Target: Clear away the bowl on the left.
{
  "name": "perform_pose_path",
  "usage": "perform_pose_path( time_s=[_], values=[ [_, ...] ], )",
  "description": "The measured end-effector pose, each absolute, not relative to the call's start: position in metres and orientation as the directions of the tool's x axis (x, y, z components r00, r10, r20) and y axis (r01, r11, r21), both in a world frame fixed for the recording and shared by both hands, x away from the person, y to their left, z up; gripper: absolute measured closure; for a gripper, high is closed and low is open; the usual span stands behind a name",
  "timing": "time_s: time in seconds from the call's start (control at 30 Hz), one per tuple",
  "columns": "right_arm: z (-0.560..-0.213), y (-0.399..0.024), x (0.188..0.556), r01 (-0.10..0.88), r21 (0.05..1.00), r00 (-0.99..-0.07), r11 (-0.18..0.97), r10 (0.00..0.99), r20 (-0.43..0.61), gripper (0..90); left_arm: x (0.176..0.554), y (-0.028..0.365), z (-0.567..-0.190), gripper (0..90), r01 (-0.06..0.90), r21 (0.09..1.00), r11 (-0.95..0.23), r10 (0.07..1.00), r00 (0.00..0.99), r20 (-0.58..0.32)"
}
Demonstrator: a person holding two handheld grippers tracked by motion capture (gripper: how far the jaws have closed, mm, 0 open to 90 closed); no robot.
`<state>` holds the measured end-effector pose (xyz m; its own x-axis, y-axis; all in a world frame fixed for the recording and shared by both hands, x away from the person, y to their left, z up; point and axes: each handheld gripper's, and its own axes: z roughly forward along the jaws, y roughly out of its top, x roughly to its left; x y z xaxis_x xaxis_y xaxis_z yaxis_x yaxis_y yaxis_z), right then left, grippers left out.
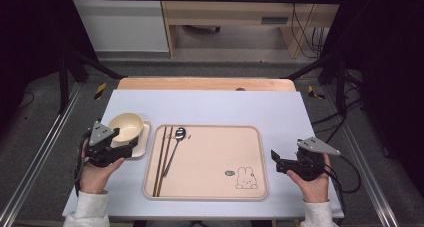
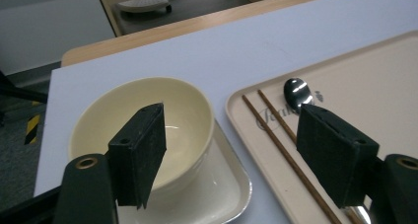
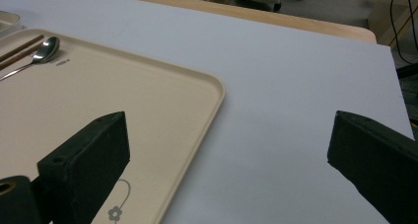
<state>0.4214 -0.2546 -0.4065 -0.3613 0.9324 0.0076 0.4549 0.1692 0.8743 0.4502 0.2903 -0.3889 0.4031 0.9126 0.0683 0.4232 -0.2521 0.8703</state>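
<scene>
A cream bowl (image 1: 126,126) (image 2: 148,105) stands on a small cream square plate (image 1: 142,146) (image 2: 222,194) left of a beige tray (image 1: 210,157) (image 2: 374,81) (image 3: 98,91). Along the tray's left side lie brown chopsticks (image 1: 161,159) (image 2: 281,145) (image 3: 19,49) and a metal spoon (image 1: 176,144) (image 2: 297,92) (image 3: 44,51). My left gripper (image 1: 129,143) (image 2: 229,120) is open just in front of the bowl, with nothing pressed between its pads. My right gripper (image 1: 276,162) (image 3: 229,123) is open over the table right of the tray and holds nothing.
The white table top (image 1: 210,107) has a wooden strip (image 1: 205,83) along its far edge. A rabbit drawing (image 1: 246,178) marks the tray's near right corner. Black frame rails (image 1: 65,82) stand on both sides of the table.
</scene>
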Motion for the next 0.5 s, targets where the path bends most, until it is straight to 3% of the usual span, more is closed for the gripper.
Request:
perform_pose_path(
  time_s=[0.5],
  values=[
    [-0.409, -0.252, 0.423, 0.459, 0.869, -0.372, 0.186, 0.928, -0.002, 2.7, 0.47, 0.331, -0.393, 19.9, 0.478, 0.856, -0.194, 0.952, 0.301, 0.048]
  ],
)
